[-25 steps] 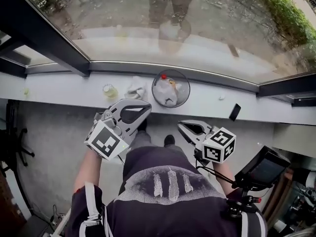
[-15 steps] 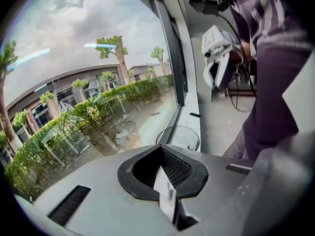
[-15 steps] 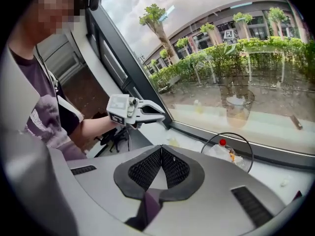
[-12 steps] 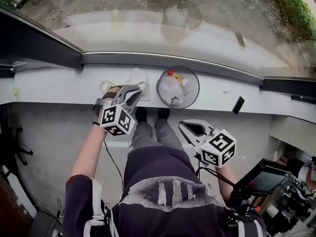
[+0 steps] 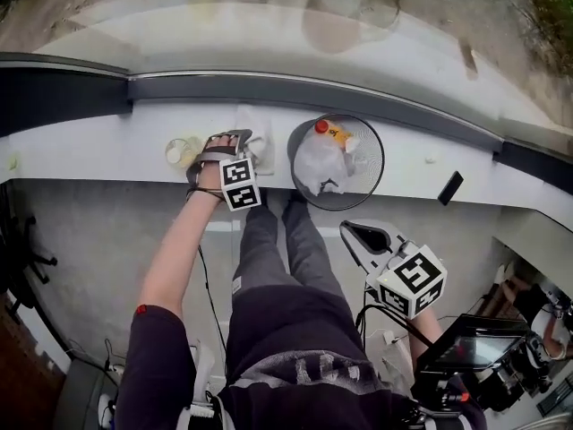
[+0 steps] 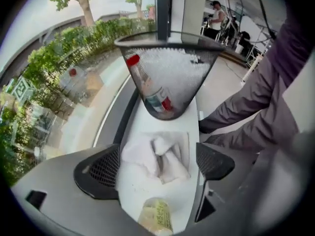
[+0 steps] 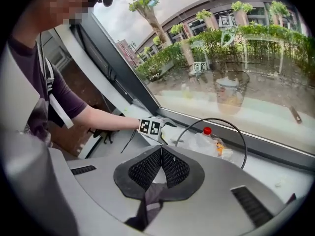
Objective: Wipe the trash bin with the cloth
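Judged task at its opening step: no wiping yet. Noted crumpled white cloth (image 6: 157,156) lying loose on the white window ledge (image 5: 89,155), just left of the black wire-mesh trash bin (image 5: 380,164). Observed left gripper (image 6: 156,165) reached out over the far ledge, jaws opening, straddling the cloth without pressing on it. Saw right gripper (image 7: 161,168) low and near on the right, over the floor, pads pressed together on nothing. Also noted clear plastic bottle with red cap (image 6: 147,90) inside the bin, and small yellowish jar (image 5: 182,152) left of the cloth.

Left to do: close on cloth, lift, carry right to bin, rub rim and mesh wall.

Compared with a second ago: found left gripper moved from near the body out to the far ledge, jaws then together, now parting. Found right gripper unchanged in place and closure. Logged no shift of cloth or bin.
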A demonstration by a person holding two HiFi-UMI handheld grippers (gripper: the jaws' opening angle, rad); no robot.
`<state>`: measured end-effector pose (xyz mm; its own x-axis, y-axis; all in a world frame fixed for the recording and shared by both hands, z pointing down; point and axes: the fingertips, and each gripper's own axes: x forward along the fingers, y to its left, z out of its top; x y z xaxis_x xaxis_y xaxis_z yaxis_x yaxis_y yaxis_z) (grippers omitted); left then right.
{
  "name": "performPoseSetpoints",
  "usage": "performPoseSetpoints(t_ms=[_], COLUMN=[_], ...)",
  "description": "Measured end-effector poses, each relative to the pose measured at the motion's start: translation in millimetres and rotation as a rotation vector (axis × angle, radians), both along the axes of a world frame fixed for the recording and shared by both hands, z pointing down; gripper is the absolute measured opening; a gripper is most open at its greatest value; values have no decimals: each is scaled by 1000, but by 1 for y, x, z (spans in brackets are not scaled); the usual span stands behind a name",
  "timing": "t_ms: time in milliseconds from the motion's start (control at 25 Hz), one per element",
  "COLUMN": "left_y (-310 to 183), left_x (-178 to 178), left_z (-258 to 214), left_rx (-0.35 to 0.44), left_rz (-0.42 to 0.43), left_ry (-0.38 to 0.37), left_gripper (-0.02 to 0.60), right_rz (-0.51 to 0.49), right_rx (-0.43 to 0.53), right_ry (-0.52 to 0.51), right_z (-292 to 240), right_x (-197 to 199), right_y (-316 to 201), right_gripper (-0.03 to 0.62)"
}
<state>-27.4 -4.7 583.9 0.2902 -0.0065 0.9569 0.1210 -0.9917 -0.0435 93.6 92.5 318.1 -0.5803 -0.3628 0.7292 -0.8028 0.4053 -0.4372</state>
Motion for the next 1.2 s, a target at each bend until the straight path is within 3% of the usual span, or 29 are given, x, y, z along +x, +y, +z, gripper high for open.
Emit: performPoseSetpoints(t_ms=[320, 520, 680, 760, 840, 920, 1000, 1200], left_y=[2, 4, 5, 4, -3, -16, -32, -68], left_x=[15, 18, 10, 11, 17, 27, 39, 62], left_z=[97, 135, 143, 134, 111, 69, 16, -92], left_rx=[-28, -84, -110, -140, -161, -175, -192, -294], left_rz=[76, 7, -46, -122, -237, -383, -507, -668], left_ry=[-81, -88, -69, -21, 84, 265, 470, 927], left_gripper=[459, 457, 305, 161, 103, 90, 89, 89], right_rz=[-50, -46, 19, 57, 76, 73, 75, 121], right_rx=[-42, -68, -64, -31, 2, 11, -9, -131], right_ry=[94, 209, 288, 293, 315, 370, 422, 449], right_z=[41, 59, 79, 83, 85, 93, 104, 133], right_x=[38, 81, 117, 126, 132, 140, 151, 165], right_y=[11, 4, -14, -29, -43, -51, -55, -50], right_gripper=[0, 0, 2, 2, 2, 7, 69, 83])
